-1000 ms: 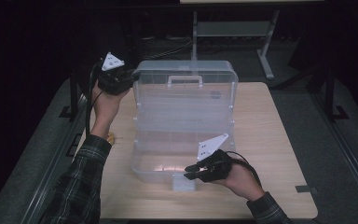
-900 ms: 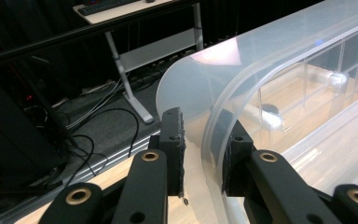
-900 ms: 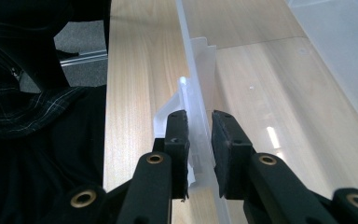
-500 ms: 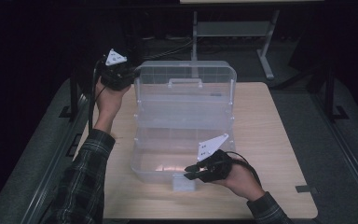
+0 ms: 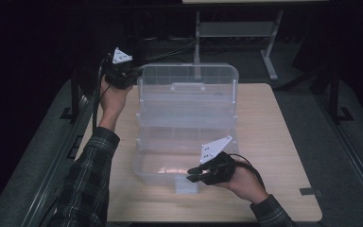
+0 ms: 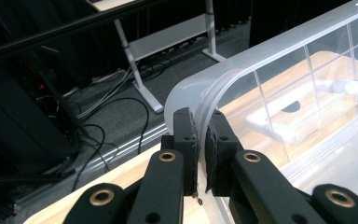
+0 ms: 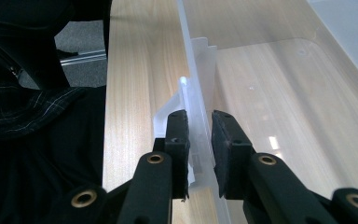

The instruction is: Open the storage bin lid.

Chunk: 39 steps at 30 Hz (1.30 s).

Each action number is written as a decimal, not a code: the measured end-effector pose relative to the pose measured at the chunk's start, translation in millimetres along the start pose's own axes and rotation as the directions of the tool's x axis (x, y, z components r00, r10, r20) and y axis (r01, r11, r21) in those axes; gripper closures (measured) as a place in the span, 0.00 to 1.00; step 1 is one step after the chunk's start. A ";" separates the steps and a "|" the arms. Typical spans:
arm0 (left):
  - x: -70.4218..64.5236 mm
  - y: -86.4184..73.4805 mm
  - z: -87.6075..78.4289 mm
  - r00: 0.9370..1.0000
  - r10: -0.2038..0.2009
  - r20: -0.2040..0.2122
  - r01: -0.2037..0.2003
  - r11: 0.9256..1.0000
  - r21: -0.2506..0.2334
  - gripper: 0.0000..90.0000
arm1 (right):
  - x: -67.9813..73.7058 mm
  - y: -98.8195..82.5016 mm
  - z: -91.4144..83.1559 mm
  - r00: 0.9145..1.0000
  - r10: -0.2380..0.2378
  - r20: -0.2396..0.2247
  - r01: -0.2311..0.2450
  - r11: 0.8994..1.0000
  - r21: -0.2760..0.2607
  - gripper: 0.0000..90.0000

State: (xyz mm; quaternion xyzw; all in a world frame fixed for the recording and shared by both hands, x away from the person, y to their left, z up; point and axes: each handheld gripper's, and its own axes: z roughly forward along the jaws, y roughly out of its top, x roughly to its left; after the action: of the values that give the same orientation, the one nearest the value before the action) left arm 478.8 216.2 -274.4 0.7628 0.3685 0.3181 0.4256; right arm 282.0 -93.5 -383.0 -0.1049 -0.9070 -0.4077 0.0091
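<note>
A clear plastic storage box (image 5: 144, 163) stands on the wooden table (image 5: 274, 132) with its lid (image 5: 189, 90) raised upright at the back. My left gripper (image 5: 133, 75) is shut on the lid's upper left corner; in the left gripper view the curved rim (image 6: 223, 79) runs between the pads, at my left gripper (image 6: 201, 135). My right gripper (image 5: 194, 174) is shut on the box's front wall (image 7: 193, 70), right beside the latch (image 5: 185, 184). The thin wall fills the gap at my right gripper (image 7: 199, 140), with the latch (image 7: 168, 116) outside it.
The box's inside looks empty. The lid's carry handle (image 6: 279, 121) shows through the plastic. A metal desk frame (image 5: 236, 28) and floor cables (image 6: 112, 107) lie beyond the table's far edge. Dark rails (image 5: 75, 94) flank the table. Bare tabletop lies right of the box.
My left gripper has shifted slightly right and up with the lid's corner in it. The right gripper has stayed on the front wall.
</note>
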 end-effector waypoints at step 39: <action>17.6 -5.5 43.4 0.997 -0.066 0.032 0.062 0.992 0.107 0.94 | 0.6 -0.9 -1.4 1.000 -0.022 -0.003 0.022 1.000 0.005 0.86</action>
State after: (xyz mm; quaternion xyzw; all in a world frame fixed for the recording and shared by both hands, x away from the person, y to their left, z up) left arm 521.2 214.8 -295.1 0.7776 0.4016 0.2709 0.4008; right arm 281.2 -95.0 -382.7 -0.0943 -0.9092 -0.4055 0.0060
